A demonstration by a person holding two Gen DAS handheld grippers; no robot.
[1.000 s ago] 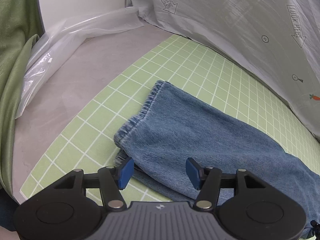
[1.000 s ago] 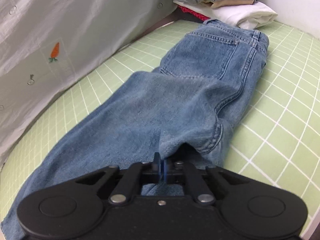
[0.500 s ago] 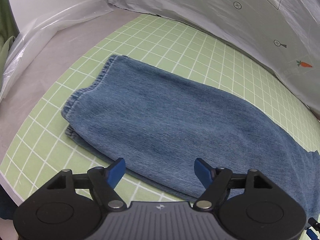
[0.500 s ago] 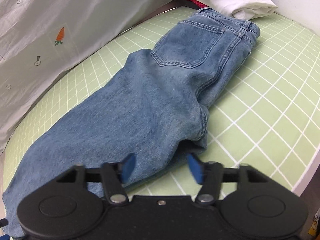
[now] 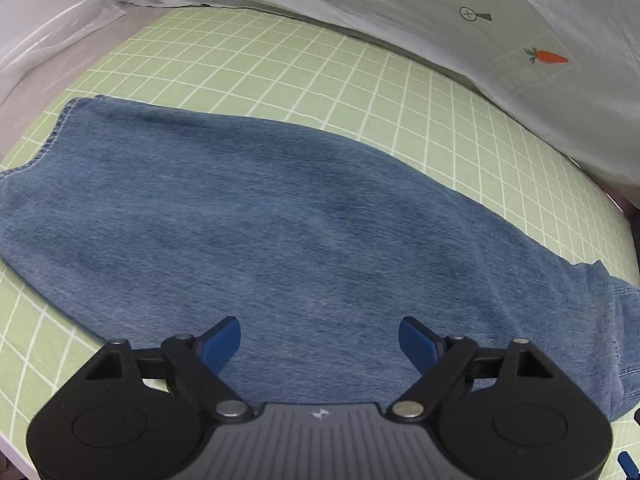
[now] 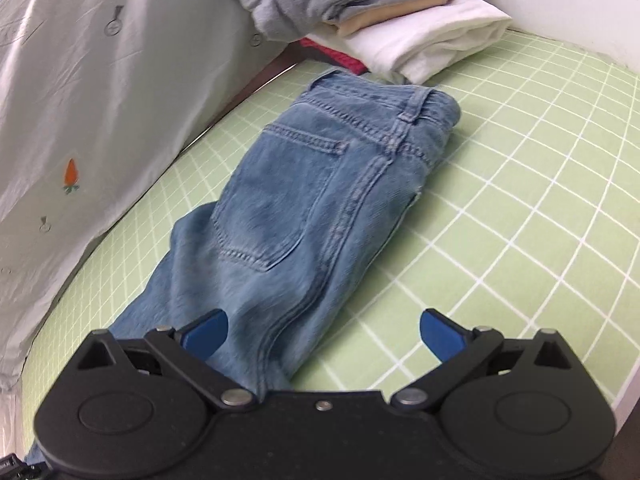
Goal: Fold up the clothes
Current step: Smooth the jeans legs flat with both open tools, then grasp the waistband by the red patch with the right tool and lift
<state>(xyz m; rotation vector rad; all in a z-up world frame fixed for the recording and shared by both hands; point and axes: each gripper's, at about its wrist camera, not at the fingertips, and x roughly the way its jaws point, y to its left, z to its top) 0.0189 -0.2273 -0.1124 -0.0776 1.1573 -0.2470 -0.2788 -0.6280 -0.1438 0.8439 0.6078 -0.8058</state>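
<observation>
Blue jeans [image 5: 280,220] lie folded lengthwise on a green grid mat [image 5: 280,64], one leg on top of the other. The leg cuffs [image 5: 44,148] point to the left in the left wrist view. My left gripper [image 5: 320,342] hovers over the middle of the legs, its jaws opening, with nothing pinched between the blue pads. In the right wrist view the seat of the jeans [image 6: 320,184], with a back pocket and the waistband, lies ahead. My right gripper [image 6: 323,334] stands over the near edge of the jeans, jaws opening wide, pads off the cloth.
A pile of folded clothes [image 6: 380,12] sits at the mat's far end beyond the waistband. A white sheet with carrot prints [image 6: 80,100] hangs along the mat's far side [image 5: 500,40]. Clear plastic film [image 5: 52,36] lies at the left. The mat's near edge [image 6: 616,380] drops off at the right.
The right gripper has let go of the jeans and opened wide, shifting toward the waistband. The left gripper has opened further and slid from the cuffs toward the middle of the legs.
</observation>
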